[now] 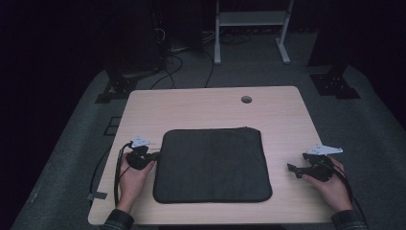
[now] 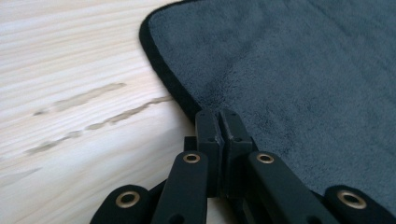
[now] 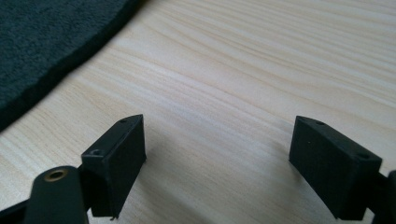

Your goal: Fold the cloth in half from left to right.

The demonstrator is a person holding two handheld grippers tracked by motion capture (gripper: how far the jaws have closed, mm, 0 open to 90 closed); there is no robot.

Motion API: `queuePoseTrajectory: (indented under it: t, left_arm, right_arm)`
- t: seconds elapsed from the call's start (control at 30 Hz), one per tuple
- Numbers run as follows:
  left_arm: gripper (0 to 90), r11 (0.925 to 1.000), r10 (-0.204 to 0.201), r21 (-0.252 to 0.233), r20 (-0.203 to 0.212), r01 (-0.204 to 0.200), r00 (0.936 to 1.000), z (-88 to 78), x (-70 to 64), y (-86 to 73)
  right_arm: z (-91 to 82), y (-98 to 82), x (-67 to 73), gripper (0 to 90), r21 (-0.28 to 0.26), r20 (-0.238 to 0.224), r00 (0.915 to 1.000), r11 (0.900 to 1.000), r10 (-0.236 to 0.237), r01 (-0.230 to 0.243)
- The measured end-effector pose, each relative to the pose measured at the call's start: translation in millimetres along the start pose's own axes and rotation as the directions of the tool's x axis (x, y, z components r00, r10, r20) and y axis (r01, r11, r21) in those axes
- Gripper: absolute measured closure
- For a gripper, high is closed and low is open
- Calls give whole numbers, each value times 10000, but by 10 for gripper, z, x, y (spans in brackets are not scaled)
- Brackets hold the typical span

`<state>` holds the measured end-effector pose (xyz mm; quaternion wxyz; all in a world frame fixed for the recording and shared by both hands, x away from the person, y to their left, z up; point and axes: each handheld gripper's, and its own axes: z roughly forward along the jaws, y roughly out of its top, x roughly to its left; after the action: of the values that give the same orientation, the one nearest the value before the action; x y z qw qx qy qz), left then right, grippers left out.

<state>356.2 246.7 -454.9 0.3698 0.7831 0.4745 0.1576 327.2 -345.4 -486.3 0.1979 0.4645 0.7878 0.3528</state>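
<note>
A dark grey cloth mat (image 1: 213, 165) lies flat on the middle of the light wooden table (image 1: 191, 105). My left gripper (image 1: 154, 155) sits at the mat's left edge, held in the person's left hand. In the left gripper view its jaws are pressed together (image 2: 219, 116) right over the mat's black border (image 2: 163, 74), and I see no cloth between them. My right gripper (image 1: 297, 163) rests on bare wood to the right of the mat, open. In the right gripper view (image 3: 217, 135) only tabletop lies between its pads, with the mat (image 3: 42, 37) off at the upper left.
A round cable hole (image 1: 246, 99) is in the table near its far edge. Beyond the table are a white stand (image 1: 251, 28) and cables on a dark floor. Bare wood rings the mat on all sides.
</note>
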Motion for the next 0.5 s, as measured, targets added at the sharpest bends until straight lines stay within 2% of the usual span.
queuePoseTrajectory:
  t: [0.23, 0.4, 0.5]
  left_arm:
    - [878, 9992, -372, -163, -349, 366, 9987, -122, 183, -32]
    - [877, 9975, -658, -296, -692, 638, 9954, -210, 294, -51]
    - [877, 9953, -874, -454, -527, 851, 9948, -231, 313, -52]
  right_arm:
    - [1, 0, -3, 175, -9, -6, 10000, 10000, -25, 25]
    - [2, 1, -4, 175, -13, -16, 10000, 10000, -30, 30]
    - [3, 1, -5, 174, -16, -23, 10000, 10000, -38, 38]
